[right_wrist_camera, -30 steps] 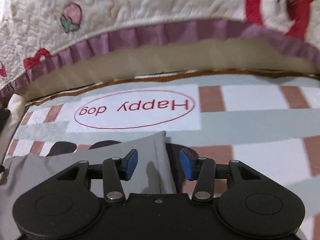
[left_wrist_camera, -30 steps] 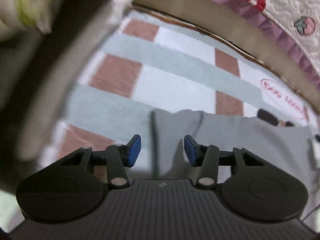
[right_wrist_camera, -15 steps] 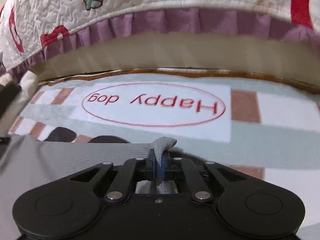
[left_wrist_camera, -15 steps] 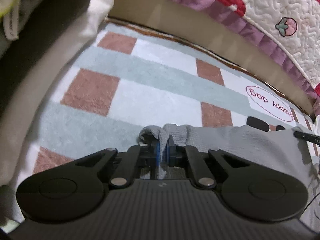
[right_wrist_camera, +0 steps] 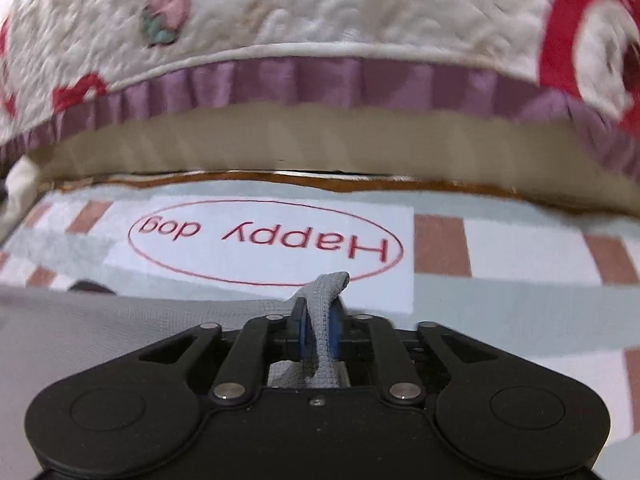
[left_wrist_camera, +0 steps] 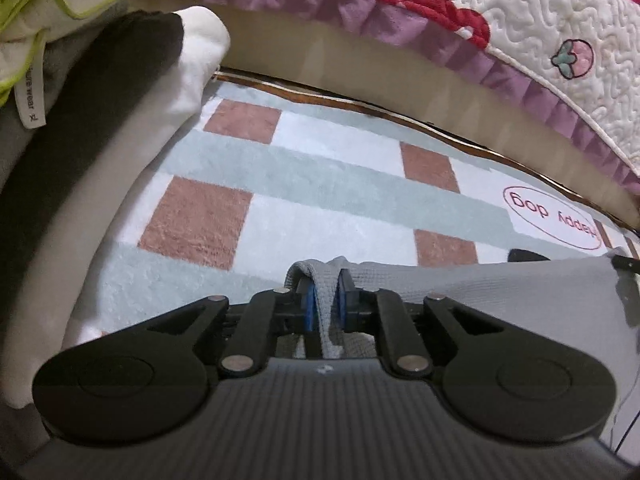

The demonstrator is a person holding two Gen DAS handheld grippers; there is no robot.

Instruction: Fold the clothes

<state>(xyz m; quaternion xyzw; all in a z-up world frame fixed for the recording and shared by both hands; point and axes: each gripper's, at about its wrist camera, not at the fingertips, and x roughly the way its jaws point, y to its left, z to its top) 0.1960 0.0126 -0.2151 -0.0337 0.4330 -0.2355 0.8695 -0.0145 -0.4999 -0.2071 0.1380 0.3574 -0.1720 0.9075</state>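
A grey knit garment [left_wrist_camera: 500,292] lies on a checked rug [left_wrist_camera: 320,196]. My left gripper [left_wrist_camera: 325,300] is shut on the garment's left corner, which bunches up between the blue pads. In the right wrist view the same grey garment [right_wrist_camera: 100,320] stretches off to the left, and my right gripper [right_wrist_camera: 318,326] is shut on its right corner, with a fold of cloth sticking up between the pads. The garment's edge is held a little above the rug between the two grippers.
A pile of folded clothes [left_wrist_camera: 80,128] in white, black and grey stands at the left. A bed with a quilted cover [right_wrist_camera: 320,32] and purple frill [right_wrist_camera: 320,80] runs along the far side. The rug carries a "Happy dog" print [right_wrist_camera: 264,244].
Both grippers were open over the garment's corners one second ago, then closed on them. Since then the corners have lifted slightly and the right gripper has moved forward over the print.
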